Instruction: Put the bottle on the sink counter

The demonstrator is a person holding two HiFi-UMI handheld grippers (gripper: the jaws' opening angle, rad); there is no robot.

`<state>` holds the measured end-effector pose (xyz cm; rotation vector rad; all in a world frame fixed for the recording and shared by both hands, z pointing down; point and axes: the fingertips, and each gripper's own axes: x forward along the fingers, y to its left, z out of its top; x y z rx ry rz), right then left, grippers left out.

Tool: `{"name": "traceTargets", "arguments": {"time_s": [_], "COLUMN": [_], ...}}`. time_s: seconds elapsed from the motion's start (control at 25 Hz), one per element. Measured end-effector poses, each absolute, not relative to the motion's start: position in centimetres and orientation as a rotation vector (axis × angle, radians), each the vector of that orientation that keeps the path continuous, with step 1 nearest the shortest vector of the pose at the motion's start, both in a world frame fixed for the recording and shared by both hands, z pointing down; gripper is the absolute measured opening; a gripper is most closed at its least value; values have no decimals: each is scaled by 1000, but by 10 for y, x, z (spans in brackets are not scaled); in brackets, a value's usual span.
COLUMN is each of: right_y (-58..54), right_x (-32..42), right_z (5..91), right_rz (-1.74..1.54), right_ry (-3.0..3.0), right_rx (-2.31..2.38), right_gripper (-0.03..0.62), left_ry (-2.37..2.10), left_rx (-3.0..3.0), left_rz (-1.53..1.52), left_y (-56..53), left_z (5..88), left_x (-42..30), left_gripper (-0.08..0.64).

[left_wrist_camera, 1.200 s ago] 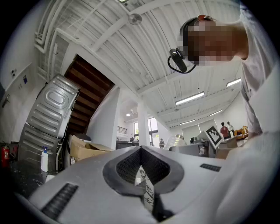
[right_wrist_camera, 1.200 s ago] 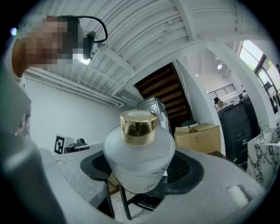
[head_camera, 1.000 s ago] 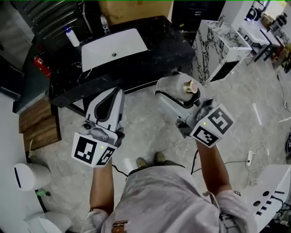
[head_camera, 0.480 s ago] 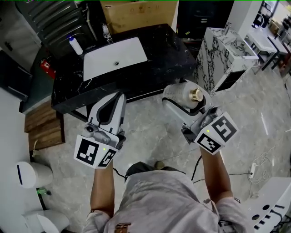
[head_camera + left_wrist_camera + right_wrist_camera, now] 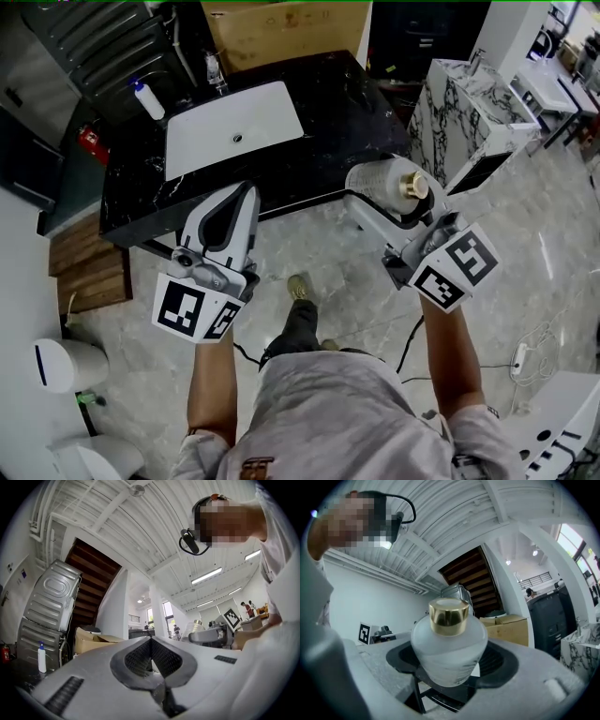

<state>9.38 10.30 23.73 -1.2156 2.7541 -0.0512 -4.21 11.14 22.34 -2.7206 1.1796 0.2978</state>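
A frosted white bottle [image 5: 386,185] with a gold cap [image 5: 448,610] sits between the jaws of my right gripper [image 5: 380,202], which is shut on it. The right gripper view shows the bottle [image 5: 449,646] upright in the jaws. It hangs over the marble floor, just off the front right corner of the black sink counter [image 5: 323,131]. A white basin [image 5: 234,124] is sunk into the counter. My left gripper [image 5: 234,202] hovers at the counter's front edge, its jaws shut on nothing [image 5: 151,641].
A white pump bottle with a blue top [image 5: 148,98] and a faucet [image 5: 215,67] stand at the counter's back. A cardboard box [image 5: 281,30] lies behind it. A marble vanity [image 5: 464,103] stands to the right. A wooden board [image 5: 84,267] lies left.
Both grippers have moved forward toward the sink counter, the right one carrying the bottle further right and up. The person has taken a step forward.
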Motion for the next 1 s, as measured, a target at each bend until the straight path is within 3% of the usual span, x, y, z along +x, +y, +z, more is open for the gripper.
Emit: {"name": "traceTargets", "arguments": {"time_s": [1.0], "right_y": [-204], "right_x": [48], "right_z": [269], "right_rz": [-78], "right_ry": [2831], "right_rx": [-1460], "right_gripper": [333], "left_ry": [1104], "left_rx": [-2794], "left_rz": [239], "left_y": [-200], "left_z": [255], "left_x": [-82], "left_gripper": [0]}}
